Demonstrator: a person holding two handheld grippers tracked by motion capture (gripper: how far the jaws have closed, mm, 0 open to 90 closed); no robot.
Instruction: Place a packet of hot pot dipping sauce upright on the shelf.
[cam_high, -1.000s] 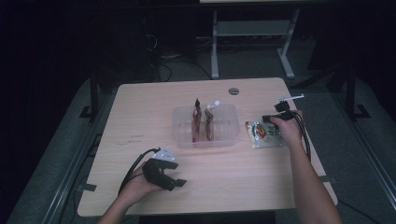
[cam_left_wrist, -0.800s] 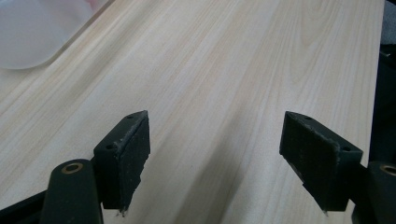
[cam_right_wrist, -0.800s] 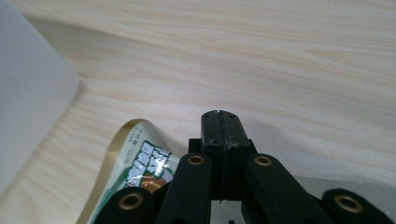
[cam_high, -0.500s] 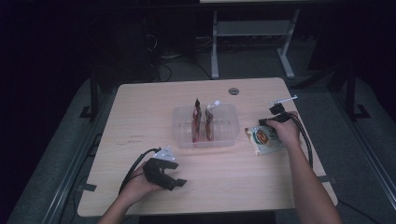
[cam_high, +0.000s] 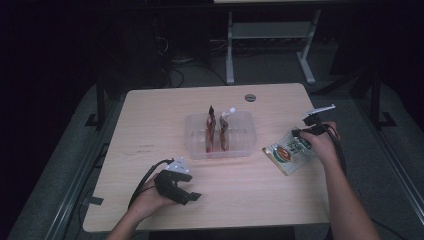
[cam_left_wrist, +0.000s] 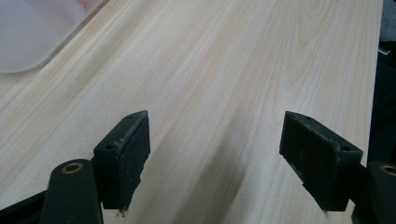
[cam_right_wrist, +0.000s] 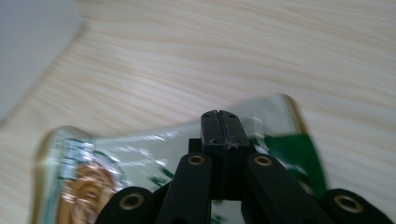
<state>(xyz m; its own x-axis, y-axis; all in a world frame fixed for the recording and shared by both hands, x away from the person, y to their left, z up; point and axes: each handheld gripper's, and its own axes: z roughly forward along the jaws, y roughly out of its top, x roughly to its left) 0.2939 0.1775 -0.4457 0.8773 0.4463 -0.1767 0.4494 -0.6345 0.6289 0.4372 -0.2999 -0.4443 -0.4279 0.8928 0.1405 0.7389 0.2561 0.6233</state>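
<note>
Green-and-white snack pouch (cam_high: 289, 152) sits at centre right of the high view, just right of the clear plastic tub (cam_high: 220, 135) on the desk (cam_high: 250, 200), pinched by its edge in the clenched right hand-held gripper (cam_right_wrist: 219, 122). At lower left, the left hand-held gripper (cam_high: 192, 196) rests near the desk's front edge, its jaws spread wide with nothing between them.

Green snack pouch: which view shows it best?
High view: the whole green snack pouch is visible, clamped at its edge by the right gripper. Right gripper view shows it close but blurred behind the shut jaws.
</note>
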